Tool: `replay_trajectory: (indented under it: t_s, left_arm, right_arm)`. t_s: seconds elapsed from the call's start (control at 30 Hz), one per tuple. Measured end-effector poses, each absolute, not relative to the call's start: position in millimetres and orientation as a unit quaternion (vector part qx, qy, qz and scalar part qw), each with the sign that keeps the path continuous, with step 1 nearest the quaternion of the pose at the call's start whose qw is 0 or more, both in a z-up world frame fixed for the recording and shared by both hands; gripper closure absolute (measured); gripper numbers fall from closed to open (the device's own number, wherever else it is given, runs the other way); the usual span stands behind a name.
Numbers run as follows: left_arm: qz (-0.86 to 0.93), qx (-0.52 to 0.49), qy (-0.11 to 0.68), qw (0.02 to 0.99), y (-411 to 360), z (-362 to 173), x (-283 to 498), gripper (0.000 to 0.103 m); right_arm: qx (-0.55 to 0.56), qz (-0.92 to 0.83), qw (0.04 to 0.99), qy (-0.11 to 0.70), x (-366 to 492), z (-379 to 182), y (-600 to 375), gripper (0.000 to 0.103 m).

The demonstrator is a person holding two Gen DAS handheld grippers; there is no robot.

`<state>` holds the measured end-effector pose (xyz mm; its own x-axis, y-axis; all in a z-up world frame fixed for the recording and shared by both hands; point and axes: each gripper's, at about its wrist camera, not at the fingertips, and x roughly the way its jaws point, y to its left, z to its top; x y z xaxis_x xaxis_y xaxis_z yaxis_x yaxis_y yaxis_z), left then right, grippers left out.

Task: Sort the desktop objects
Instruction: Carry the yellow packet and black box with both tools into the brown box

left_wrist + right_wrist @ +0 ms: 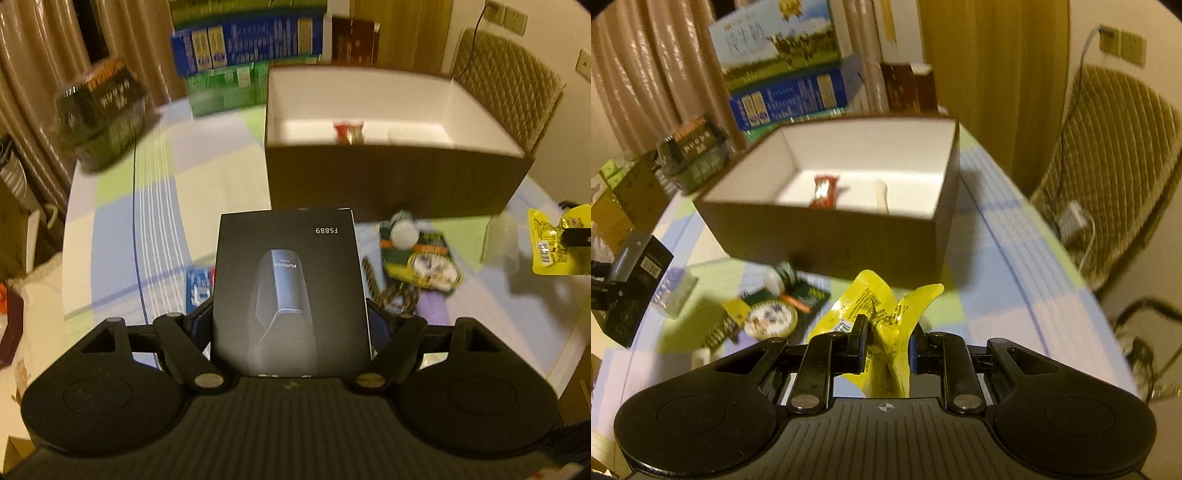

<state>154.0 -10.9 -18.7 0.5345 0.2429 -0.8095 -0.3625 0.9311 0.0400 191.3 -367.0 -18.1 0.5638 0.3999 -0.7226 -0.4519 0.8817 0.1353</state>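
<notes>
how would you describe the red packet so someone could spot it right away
Find the brown box with white inner walls on the checked tablecloth. The red packet lies on its floor, left of a pale stick-like item; it is the only red thing inside.

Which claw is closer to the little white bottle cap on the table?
Left, I think. The left gripper, holding the black box, hangs just beside the white cap; the right gripper, clamping the yellow packet, is farther off.

Open brown box (827,236) stands ahead on the worktop (155,206), its top unobstructed. Stacked cartons (783,74) wall off the far edge; scattered packets (772,314) crowd the near surface.
</notes>
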Motion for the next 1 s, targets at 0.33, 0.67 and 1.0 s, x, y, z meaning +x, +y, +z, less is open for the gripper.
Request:
replay_trajectory:
  t_s: [0.33,0.67,1.0]
  left_arm:
    - [0.15,-0.051,0.405,0.901,-11.7,25.3,189.1,0.026]
    - [0.145,-0.052,0.385,0.91,-2.1,43.7,264.6,0.026]
    - [0.165,-0.056,0.414,0.893,10.8,20.2,348.2,0.026]
  right_arm:
    - [-0.051,0.266,0.897,0.35,233.7,16.9,-357.0,0.086]
    - [-0.064,0.272,0.901,0.333,296.2,29.2,-337.4,0.086]
    - [-0.065,0.26,0.894,0.36,352.7,5.0,-305.8,0.086]
